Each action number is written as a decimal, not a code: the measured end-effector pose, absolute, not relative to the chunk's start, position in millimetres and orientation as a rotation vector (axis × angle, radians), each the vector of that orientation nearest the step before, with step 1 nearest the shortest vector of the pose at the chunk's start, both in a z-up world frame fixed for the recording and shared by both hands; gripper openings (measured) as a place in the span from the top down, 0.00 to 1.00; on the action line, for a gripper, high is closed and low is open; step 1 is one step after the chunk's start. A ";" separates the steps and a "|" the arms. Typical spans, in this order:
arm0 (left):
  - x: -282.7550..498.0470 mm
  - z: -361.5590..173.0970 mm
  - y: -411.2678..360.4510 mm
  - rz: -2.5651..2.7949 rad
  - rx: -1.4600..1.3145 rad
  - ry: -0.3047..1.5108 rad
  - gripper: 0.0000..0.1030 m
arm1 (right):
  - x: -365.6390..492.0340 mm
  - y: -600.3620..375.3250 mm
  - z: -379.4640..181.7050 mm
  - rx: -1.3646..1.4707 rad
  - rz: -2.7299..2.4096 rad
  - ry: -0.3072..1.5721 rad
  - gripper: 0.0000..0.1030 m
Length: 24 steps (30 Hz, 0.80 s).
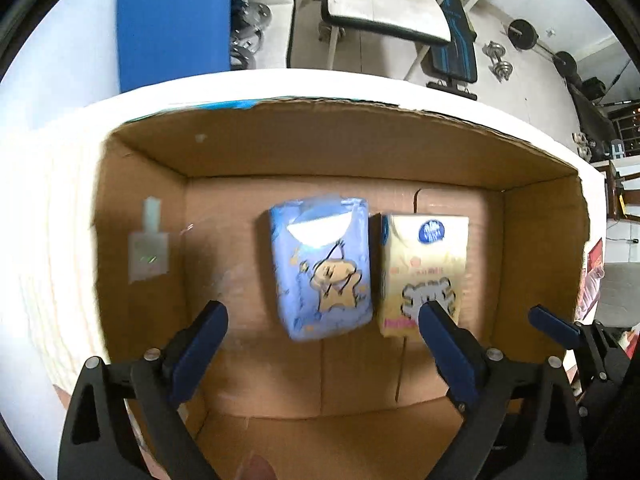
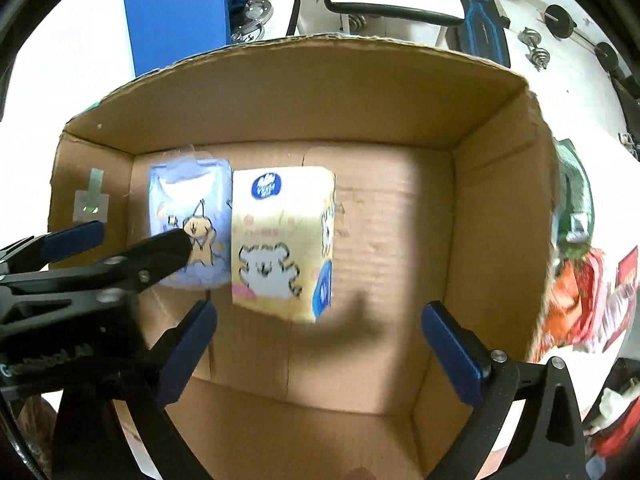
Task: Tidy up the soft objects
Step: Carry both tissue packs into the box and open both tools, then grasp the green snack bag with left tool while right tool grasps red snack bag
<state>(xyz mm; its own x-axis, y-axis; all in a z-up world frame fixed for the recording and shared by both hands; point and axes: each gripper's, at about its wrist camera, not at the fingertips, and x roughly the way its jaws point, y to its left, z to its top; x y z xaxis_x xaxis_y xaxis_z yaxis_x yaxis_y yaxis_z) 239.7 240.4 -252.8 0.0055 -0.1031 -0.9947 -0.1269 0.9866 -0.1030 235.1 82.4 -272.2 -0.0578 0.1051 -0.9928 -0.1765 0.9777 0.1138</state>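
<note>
- The left gripper (image 1: 322, 320) sits nearest the lens in the left wrist view, its blue-padded fingers (image 1: 198, 350) spread wide apart and holding nothing, poised over the open cardboard box (image 1: 320, 152).
- The right gripper (image 2: 318, 336) likewise has its jaws apart and empty, above the bare right half of the box floor in the right wrist view.
- In the right wrist view the left gripper shows at the left edge, reaching over the box's left wall with a black fingertip overlapping the blue pack (image 2: 188, 200).
- The blue tissue pack (image 1: 322, 264), printed with a cartoon star figure, lies flat on the box floor, left of centre.
- The yellow tissue pack (image 1: 424, 268), printed with a white bear, lies just beside it on the right; the two look to be touching along their long sides.
- A heap of colourful packets (image 2: 580, 280) lies outside the box's right wall.
- Beyond the box stand a blue board (image 1: 174, 20) and a white chair (image 1: 384, 4).
</note>
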 end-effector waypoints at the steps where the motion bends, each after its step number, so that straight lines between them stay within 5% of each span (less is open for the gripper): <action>1: 234.0 -247.8 241.9 0.022 -0.178 1.558 0.05 | 226.3 79.0 -266.3 -0.066 0.218 1.601 0.00; 24: 165.4 -126.1 177.9 0.076 -0.108 1.261 0.05 | 169.9 43.2 -156.8 0.082 0.290 1.350 0.00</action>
